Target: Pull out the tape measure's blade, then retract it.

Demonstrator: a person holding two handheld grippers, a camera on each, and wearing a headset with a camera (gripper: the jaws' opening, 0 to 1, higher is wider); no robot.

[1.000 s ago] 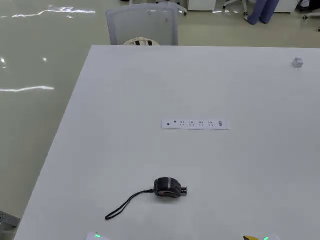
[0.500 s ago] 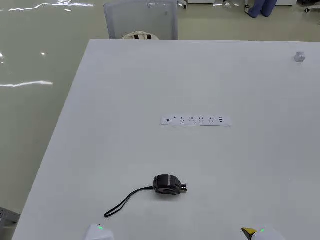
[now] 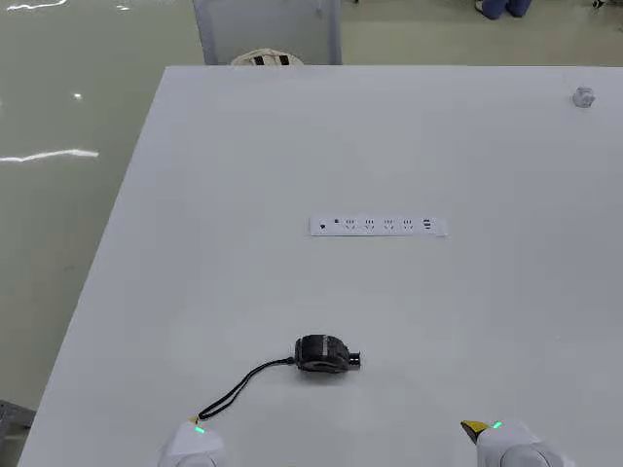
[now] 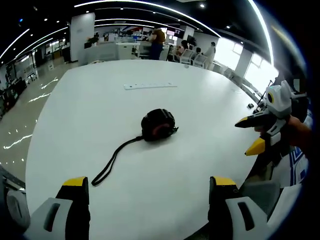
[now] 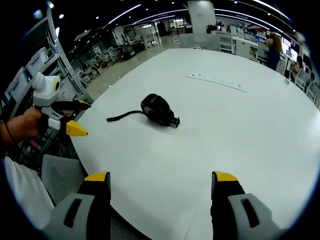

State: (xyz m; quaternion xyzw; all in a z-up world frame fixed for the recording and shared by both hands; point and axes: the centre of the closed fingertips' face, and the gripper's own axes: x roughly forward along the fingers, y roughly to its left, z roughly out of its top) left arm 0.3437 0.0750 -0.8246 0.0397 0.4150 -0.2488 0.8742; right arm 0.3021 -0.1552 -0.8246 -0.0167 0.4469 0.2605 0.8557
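Note:
A black tape measure (image 3: pixel 325 354) lies on the white table (image 3: pixel 292 146) near its front edge, blade retracted. Its black wrist strap (image 3: pixel 234 389) trails toward the lower left. My left gripper (image 3: pixel 195 438) is at the bottom left of the head view, close to the strap's end, and my right gripper (image 3: pixel 487 433) is at the bottom right. In the left gripper view the tape measure (image 4: pixel 158 124) lies ahead of my left gripper (image 4: pixel 149 187), whose jaws stand wide apart and hold nothing. The right gripper view shows the tape measure (image 5: pixel 158 110) ahead of my right gripper (image 5: pixel 161 179), also open.
A white power strip (image 3: pixel 378 227) lies flat mid-table beyond the tape measure. A small clear object (image 3: pixel 582 97) sits at the far right. A grey chair (image 3: pixel 268 29) stands at the table's far edge. The table's left edge drops to a shiny floor.
The head camera has tilted down. Both grippers have come up further into the bottom of the head view. The tape measure has not moved on the table.

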